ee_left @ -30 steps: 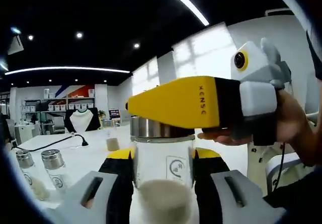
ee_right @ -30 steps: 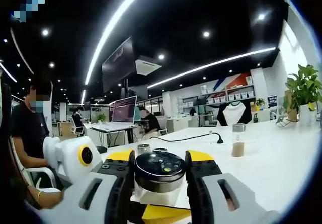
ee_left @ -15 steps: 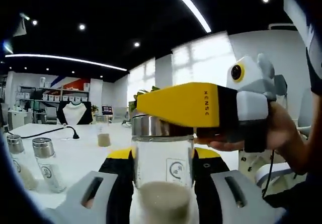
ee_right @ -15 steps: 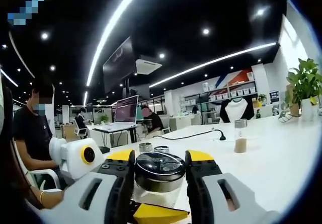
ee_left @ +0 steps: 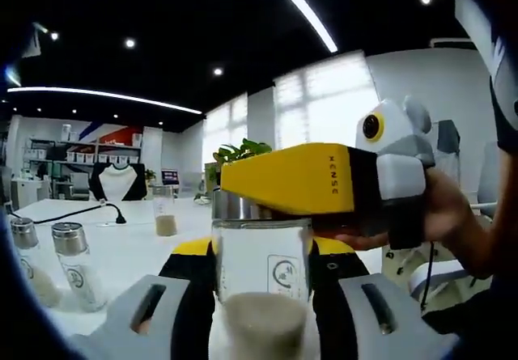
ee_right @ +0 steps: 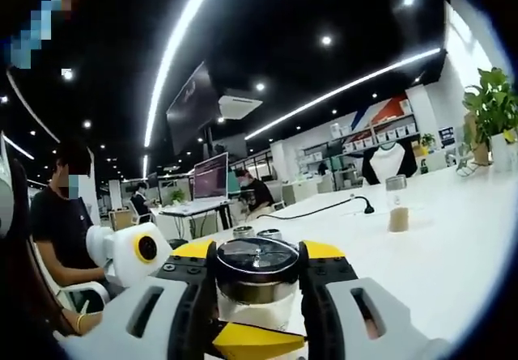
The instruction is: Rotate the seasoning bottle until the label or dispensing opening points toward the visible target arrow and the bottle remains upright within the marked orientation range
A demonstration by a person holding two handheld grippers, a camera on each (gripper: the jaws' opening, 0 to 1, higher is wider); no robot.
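Note:
A glass seasoning bottle [ee_left: 263, 275] with pale powder at its bottom and a small printed label facing the camera stands upright. My left gripper [ee_left: 263, 251] is shut on its body, with black-and-yellow pads on either side. My right gripper [ee_left: 301, 178] reaches in from the right in the left gripper view, its yellow jaw lying across the steel cap [ee_left: 235, 206]. In the right gripper view the cap [ee_right: 257, 259] sits tight between the jaws of my right gripper [ee_right: 257, 251], seen almost side-on. The left gripper's yellow tip [ee_right: 252, 342] shows just below it.
Two more steel-capped bottles [ee_left: 77, 264] stand on the white table [ee_left: 137, 251] to the left, and another one [ee_right: 397, 206] stands farther off by a black cable [ee_right: 324, 209]. A potted plant [ee_right: 490, 109] is at the right. A seated person [ee_right: 61, 222] is at the left.
Both grips hold as before. The right gripper has levelled out over the cap, which now looks flatter in its view. Both cameras swung a little.

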